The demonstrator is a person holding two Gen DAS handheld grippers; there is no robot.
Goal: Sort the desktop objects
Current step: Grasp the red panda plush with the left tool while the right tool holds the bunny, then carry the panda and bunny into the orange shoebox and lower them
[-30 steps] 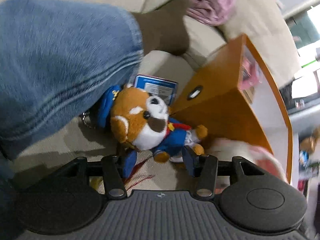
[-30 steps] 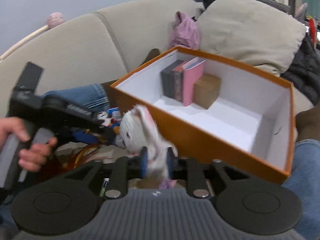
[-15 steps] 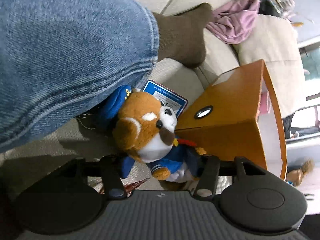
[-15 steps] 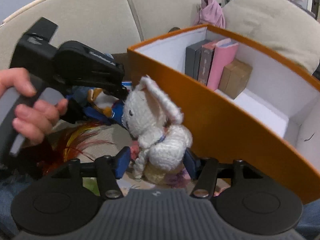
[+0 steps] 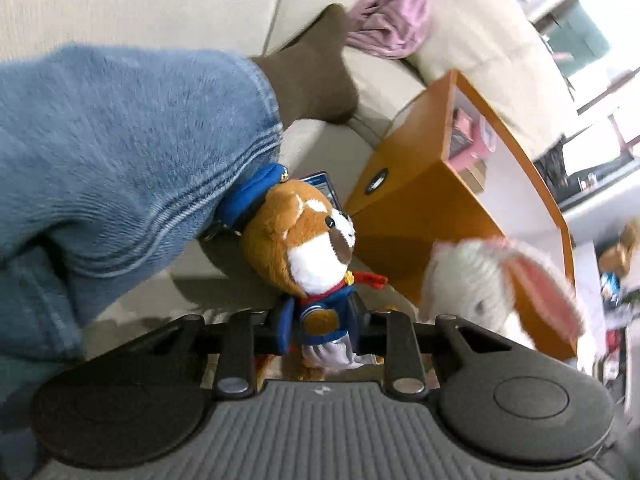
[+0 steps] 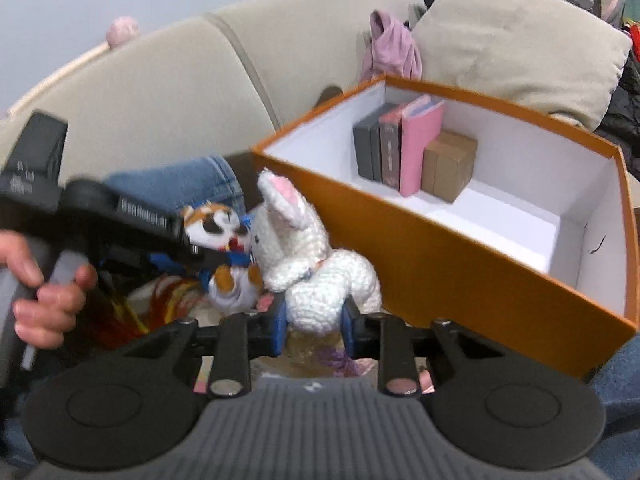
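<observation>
My left gripper (image 5: 318, 326) is shut on the body of a red panda plush (image 5: 308, 248) in a blue sailor suit and holds it off the sofa. My right gripper (image 6: 314, 326) is shut on a white crocheted rabbit (image 6: 316, 264), also lifted. The two toys are side by side, nearly touching; the rabbit (image 5: 500, 280) shows at the right of the left wrist view and the panda (image 6: 218, 236) left of the rabbit in the right wrist view. An open orange box (image 6: 460, 256) with a white inside stands just right of both toys.
The box holds upright books (image 6: 396, 148) and a brown carton (image 6: 450, 166) at its far wall. A jeans leg (image 5: 120, 168) and brown sock (image 5: 316, 76) lie left. Red and yellow feathers (image 6: 160, 304) lie on the sofa. A beige cushion (image 6: 516, 36) and pink cloth (image 6: 390, 52) lie behind.
Both grippers have closed on their toys and lifted them. The panda now hangs in the left fingers; the rabbit has risen beside it near the box's near wall.
</observation>
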